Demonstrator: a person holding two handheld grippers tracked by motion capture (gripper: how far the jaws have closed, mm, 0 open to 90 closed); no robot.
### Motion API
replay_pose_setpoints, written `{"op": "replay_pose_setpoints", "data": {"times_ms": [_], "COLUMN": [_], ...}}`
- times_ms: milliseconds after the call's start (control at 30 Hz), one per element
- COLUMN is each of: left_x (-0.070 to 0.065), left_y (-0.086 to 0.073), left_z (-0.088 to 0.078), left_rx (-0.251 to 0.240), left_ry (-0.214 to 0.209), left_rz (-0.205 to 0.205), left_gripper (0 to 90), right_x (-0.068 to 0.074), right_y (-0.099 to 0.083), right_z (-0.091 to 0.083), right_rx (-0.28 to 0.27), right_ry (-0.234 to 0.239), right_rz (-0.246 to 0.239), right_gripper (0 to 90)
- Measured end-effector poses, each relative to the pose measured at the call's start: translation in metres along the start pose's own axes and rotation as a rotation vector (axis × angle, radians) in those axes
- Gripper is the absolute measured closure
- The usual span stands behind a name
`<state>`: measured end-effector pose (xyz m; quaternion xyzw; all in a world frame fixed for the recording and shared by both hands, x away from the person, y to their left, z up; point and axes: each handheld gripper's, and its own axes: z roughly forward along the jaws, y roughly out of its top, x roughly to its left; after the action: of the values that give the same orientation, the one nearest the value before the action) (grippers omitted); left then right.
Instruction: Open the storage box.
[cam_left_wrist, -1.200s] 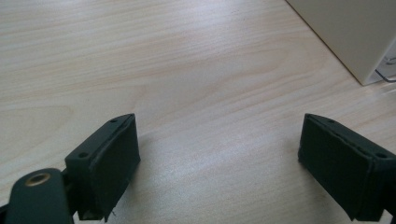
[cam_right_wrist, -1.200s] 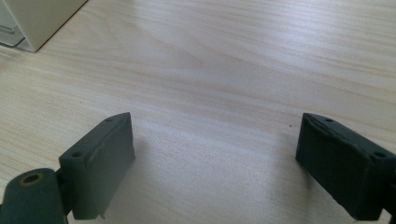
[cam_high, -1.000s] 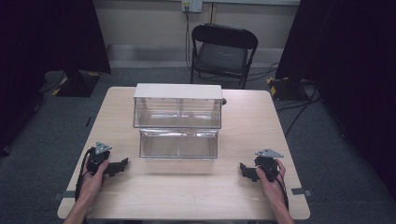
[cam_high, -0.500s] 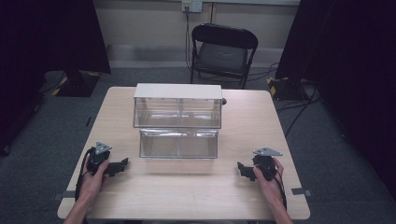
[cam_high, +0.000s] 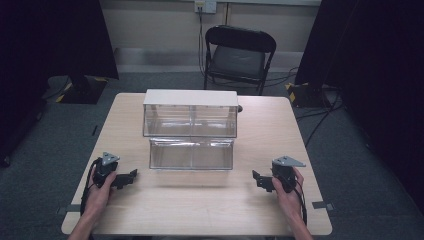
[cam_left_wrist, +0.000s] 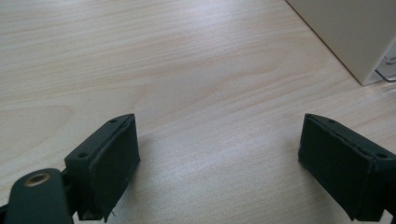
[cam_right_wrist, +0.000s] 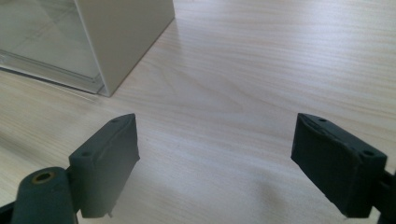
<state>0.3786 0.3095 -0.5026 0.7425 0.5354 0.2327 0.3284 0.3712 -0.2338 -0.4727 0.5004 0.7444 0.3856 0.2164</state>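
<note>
Nothing begun yet, by the look of it: left gripper (cam_high: 131, 176) and right gripper (cam_high: 256, 178) both spread wide, empty, low over the table (cam_high: 200, 210). Ahead and between them, apart from both, the clear drawer unit (cam_high: 190, 127), lower drawer (cam_high: 191, 154) drawn out towards the grippers. Everything left to do. Nothing in the way; folding chair (cam_high: 239, 55) well beyond the table.
</note>
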Motion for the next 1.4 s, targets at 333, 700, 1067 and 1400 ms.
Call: {"op": "replay_pose_setpoints", "data": {"times_ms": [333,700,1067,1400], "left_x": [0.000,0.000,0.000,0.000], "left_y": [0.000,0.000,0.000,0.000], "left_z": [0.000,0.000,0.000,0.000], "left_rx": [-0.002,0.000,0.001,0.000], "left_ry": [-0.001,0.000,0.001,0.001], "left_rz": [0.002,0.002,0.003,0.003], "left_gripper": [11.7,11.7,11.7,11.7], "right_x": [0.002,0.007,0.023,0.033], "right_y": [0.009,0.014,0.021,0.025], "right_z": [-0.008,-0.012,-0.016,-0.017], "right_rx": [-0.019,-0.030,-0.050,-0.050], "right_ry": [0.050,0.108,0.143,0.156], "right_rz": [-0.010,-0.031,-0.071,-0.086], "right_gripper": [14.2,14.2,14.3,14.2]}}
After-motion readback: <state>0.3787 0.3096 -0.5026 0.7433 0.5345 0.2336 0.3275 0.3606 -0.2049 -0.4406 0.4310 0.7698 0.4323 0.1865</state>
